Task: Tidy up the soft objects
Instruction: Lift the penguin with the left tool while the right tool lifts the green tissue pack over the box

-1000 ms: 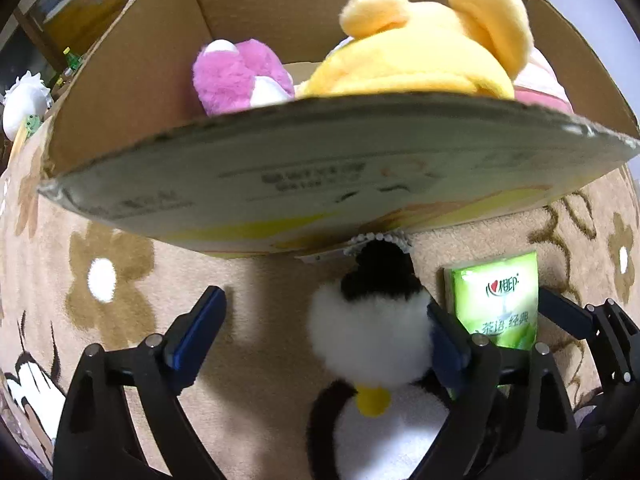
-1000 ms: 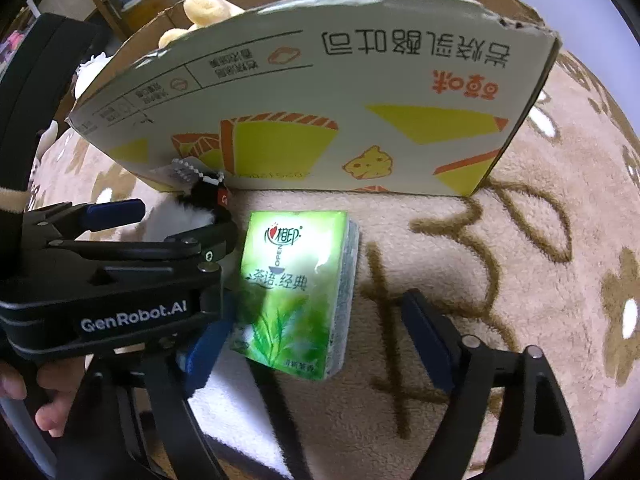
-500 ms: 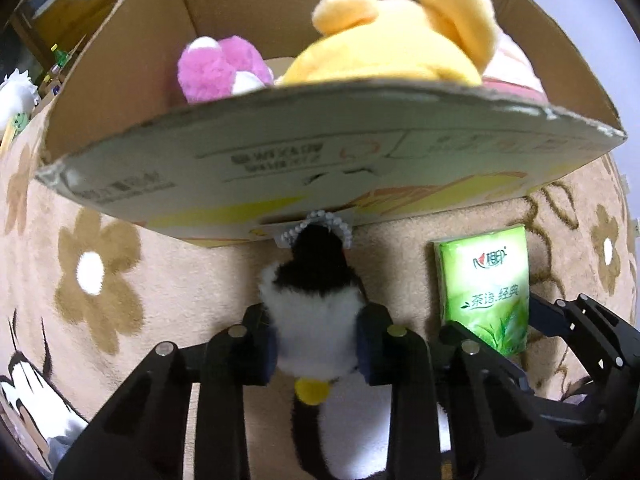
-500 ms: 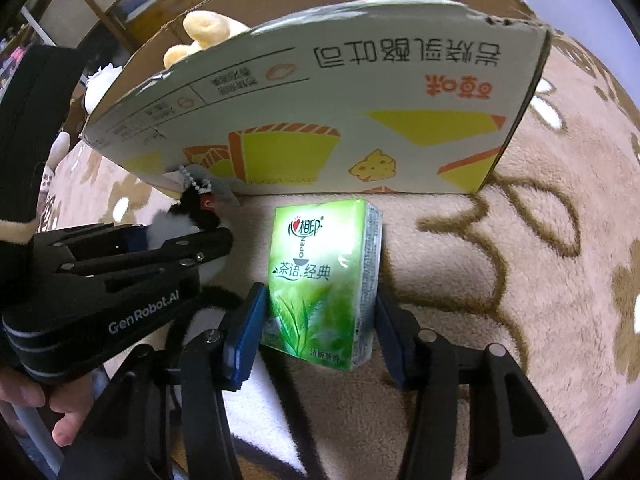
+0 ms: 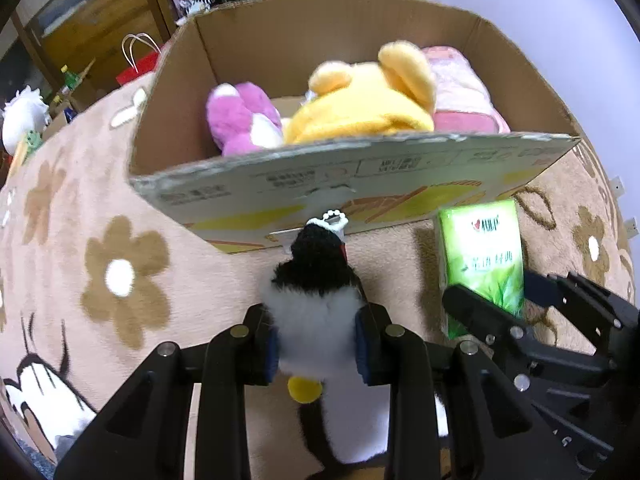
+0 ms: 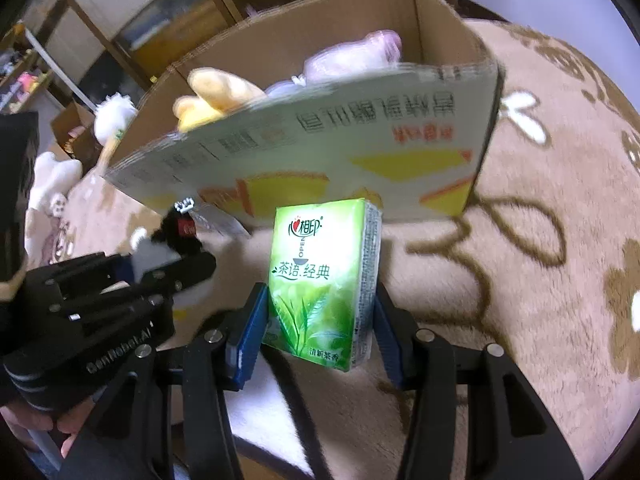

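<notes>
Two loaded grippers, penguin plush [image 5: 316,320] (L), tissue pack [image 6: 320,284] (R), below box rim [image 5: 352,152].

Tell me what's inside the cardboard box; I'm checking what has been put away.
Inside the cardboard box lie a yellow plush bear, a pink-and-white plush and a pink soft item. The near flap and the toys hide most of the box floor.
</notes>
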The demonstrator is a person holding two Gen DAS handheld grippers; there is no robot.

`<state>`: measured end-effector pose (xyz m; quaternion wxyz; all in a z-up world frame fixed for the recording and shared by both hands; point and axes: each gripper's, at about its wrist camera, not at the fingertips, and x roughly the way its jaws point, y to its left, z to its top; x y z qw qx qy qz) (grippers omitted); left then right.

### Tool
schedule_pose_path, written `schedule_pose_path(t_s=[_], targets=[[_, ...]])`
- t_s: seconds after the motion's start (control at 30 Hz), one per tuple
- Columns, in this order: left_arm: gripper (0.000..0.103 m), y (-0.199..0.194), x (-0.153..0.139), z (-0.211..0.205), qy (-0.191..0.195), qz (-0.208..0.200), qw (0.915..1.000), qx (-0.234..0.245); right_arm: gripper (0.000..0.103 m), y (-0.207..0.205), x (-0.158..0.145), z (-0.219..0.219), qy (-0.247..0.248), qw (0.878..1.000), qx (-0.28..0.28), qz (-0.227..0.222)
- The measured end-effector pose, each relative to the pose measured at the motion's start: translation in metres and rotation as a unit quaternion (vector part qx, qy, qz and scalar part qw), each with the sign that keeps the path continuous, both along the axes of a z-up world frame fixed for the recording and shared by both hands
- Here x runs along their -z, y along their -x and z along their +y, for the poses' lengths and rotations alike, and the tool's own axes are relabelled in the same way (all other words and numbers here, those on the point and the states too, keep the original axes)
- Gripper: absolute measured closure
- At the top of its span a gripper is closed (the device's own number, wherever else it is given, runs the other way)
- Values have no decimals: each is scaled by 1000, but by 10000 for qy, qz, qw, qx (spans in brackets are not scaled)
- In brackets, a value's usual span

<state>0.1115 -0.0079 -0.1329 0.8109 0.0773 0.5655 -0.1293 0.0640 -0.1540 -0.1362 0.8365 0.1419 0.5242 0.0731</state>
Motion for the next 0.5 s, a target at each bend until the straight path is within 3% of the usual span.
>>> schedule_pose_path(t_s=[0.27, 0.5], targets=[[75, 32, -60, 5, 97, -831, 9965, -94, 49, 19, -51, 4, -6, 9961, -167, -863], [75, 35, -111, 7, 403, -1884, 9811, -188, 49, 29, -94, 3, -47, 9882, -132, -1524]])
